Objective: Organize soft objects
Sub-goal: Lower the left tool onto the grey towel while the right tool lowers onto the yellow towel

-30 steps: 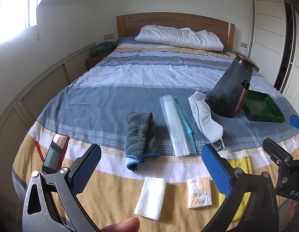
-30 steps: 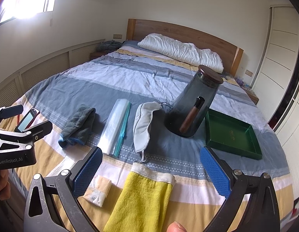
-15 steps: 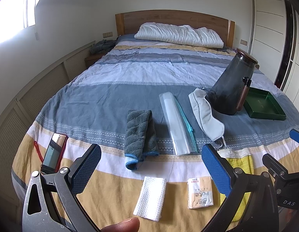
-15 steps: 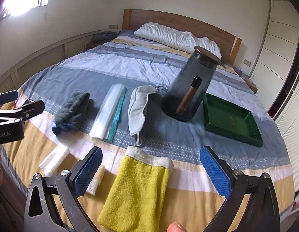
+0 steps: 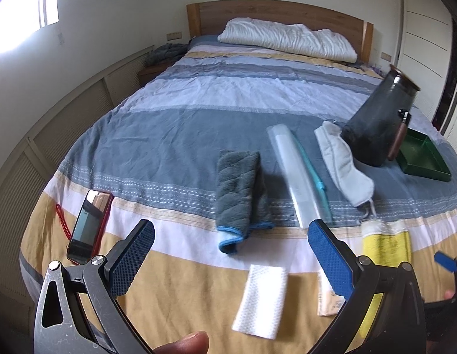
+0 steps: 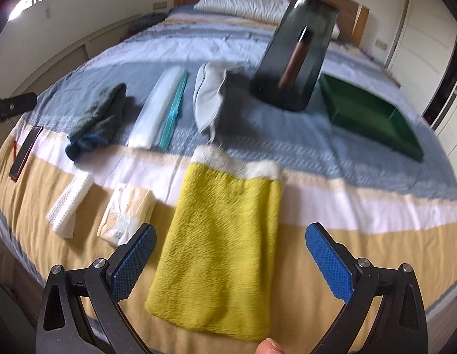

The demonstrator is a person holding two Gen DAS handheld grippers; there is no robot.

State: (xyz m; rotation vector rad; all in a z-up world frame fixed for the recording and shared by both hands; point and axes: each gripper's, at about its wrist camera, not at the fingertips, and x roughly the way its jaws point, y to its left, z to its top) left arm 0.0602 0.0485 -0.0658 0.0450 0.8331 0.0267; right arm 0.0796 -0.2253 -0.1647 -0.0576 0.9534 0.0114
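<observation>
A yellow towel [image 6: 225,230] with a white band lies flat at the bed's near edge, directly under my open right gripper [image 6: 231,262]. To its left sit a tissue pack [image 6: 126,215] and a white folded cloth [image 6: 70,203]. Further back lie a grey folded towel [image 5: 241,185], a clear pouch with a teal toothbrush [image 5: 296,177] and a white eye mask [image 5: 340,162]. My left gripper [image 5: 231,262] is open and empty above the white folded cloth [image 5: 260,301].
A dark glass jar [image 6: 299,59] with a brown tube inside stands beside a green tray [image 6: 373,118] at the right. A red phone [image 5: 88,227] lies at the bed's left edge. A pillow [image 5: 287,41] and wooden headboard are at the far end.
The right gripper has dropped lower and moved forward over the yellow towel. The left gripper shifted slightly left. Both stay open.
</observation>
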